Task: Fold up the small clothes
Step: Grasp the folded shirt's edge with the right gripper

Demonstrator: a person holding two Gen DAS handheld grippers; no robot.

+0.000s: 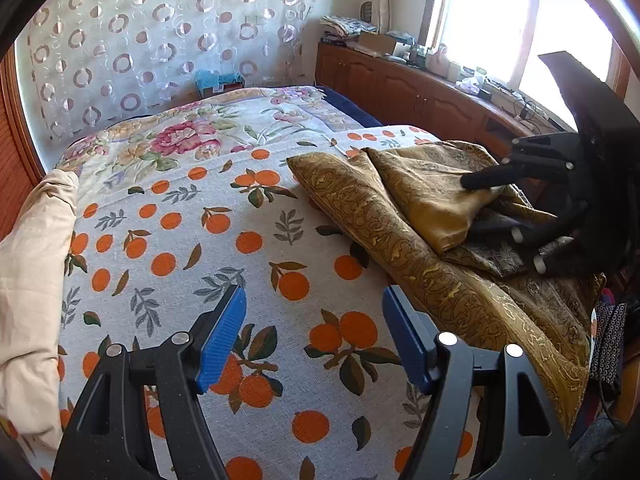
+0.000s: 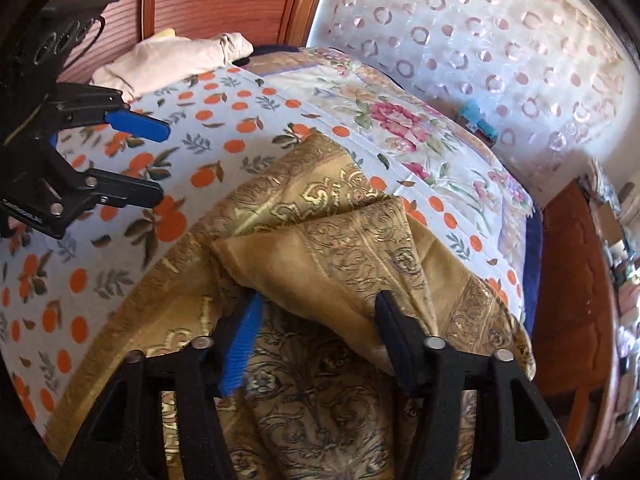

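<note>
Your right hand-held gripper (image 2: 316, 320) stands released astride a folded-over flap of the gold patterned cloth (image 2: 320, 252) on the bed (image 1: 248, 208), your left hand-held gripper (image 1: 314, 332) hovers unclenched nearby; the fold seems mid-way, so next pinch that flap's edge.

A bedroom scene beyond the work

An orange-print bedspread (image 1: 224, 240) was laid over the bed, with a floral quilt (image 1: 192, 132) spread beyond it and a cream bundle of fabric (image 1: 36, 264) lying at its edge. A sheer curtain with ring patterns (image 1: 160, 32) was hung behind. Wooden cabinets (image 1: 400, 88), cluttered on top, were set under a bright window (image 1: 500, 20). A blue box (image 1: 218, 80) was seen near the curtain.
</note>
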